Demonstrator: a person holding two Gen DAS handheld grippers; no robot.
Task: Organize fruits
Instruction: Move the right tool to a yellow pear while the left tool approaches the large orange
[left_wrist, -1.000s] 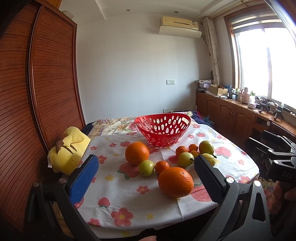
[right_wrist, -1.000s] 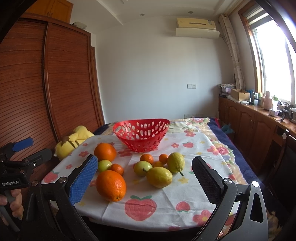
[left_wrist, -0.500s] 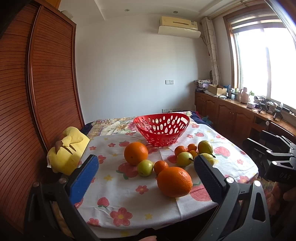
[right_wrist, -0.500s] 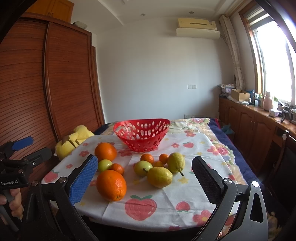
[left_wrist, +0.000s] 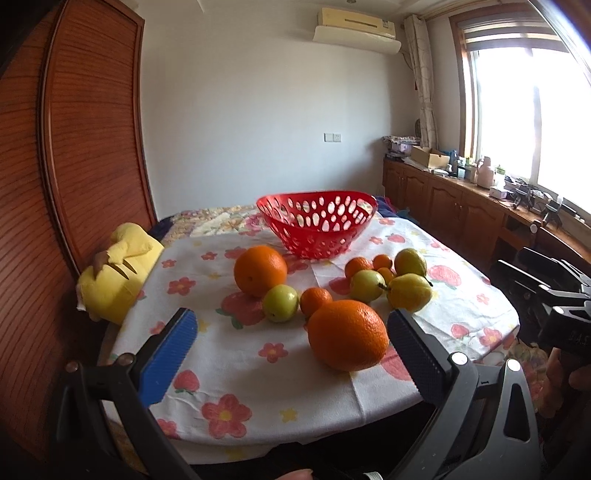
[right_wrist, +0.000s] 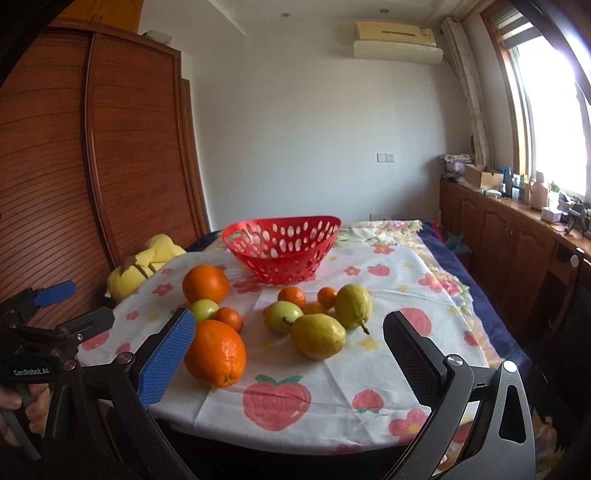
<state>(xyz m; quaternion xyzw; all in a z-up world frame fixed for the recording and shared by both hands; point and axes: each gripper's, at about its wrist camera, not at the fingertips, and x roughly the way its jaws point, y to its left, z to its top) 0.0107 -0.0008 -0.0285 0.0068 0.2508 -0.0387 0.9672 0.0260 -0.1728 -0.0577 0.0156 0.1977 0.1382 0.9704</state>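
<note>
Right wrist: orange (right_wrist: 215, 352) beside, perhaps touching, tongs (right_wrist: 288, 354).

You see a red basket (left_wrist: 317, 229) pierced with oval holes, two deep orange oranges (left_wrist: 347, 334), yellow-green lemons (right_wrist: 317, 340), and a white cloth (left_wrist: 258, 369) printed with pink flowers and red strawberries; beside it sits a yellow plush toy (left_wrist: 114, 273).

We cannot see inside the red basket (left_wrist: 317, 227), and small items on the side counter (right_wrist: 517, 199) stay indistinct.

Glossy perforated plastic basket (left_wrist: 317, 227), cloth tablecloth (left_wrist: 229, 354)
</note>
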